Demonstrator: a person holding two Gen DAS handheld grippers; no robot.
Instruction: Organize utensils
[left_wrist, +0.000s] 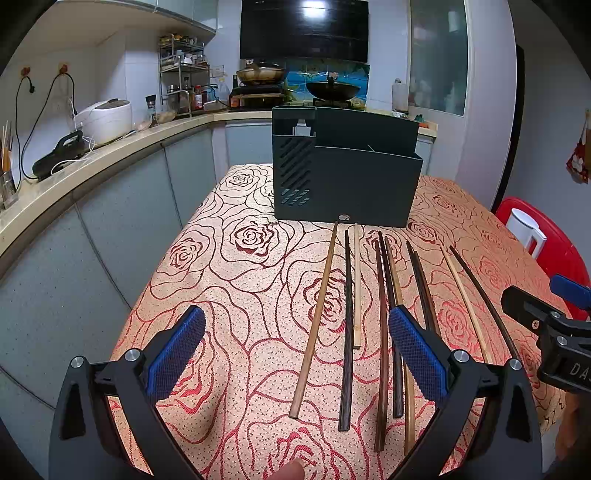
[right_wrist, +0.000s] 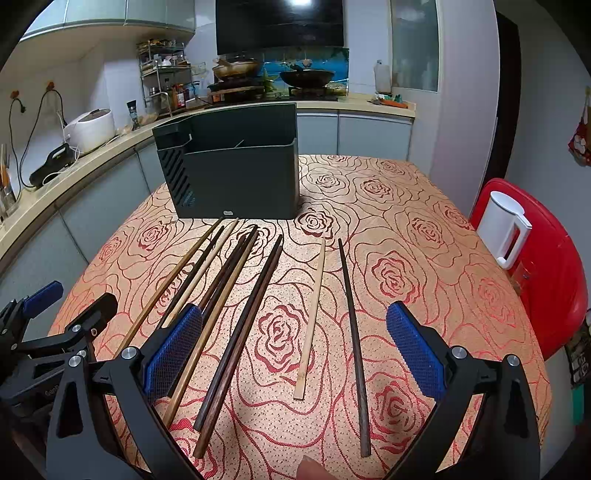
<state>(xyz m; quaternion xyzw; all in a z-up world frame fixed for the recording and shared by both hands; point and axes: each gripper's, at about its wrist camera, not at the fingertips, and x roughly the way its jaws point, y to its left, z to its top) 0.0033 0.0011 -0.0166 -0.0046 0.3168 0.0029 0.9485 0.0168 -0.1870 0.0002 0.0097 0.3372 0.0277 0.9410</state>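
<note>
Black gripper frames, blue textured fingers (left_wrist: 181, 354), silver screws, bare fingertip

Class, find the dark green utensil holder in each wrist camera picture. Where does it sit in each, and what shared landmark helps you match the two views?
Left wrist: the utensil holder stands upper centre, just beyond the chopstick tips.
Right wrist: the utensil holder stands upper left of centre.
Shared landmark: the white rice cooker on the counter at left.

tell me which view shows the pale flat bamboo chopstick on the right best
The right wrist view: the pale flat bamboo chopstick lies whole between the open fingers, apart from its neighbours. The left wrist view shows it far right, thinner and distorted near the frame edge.
</note>
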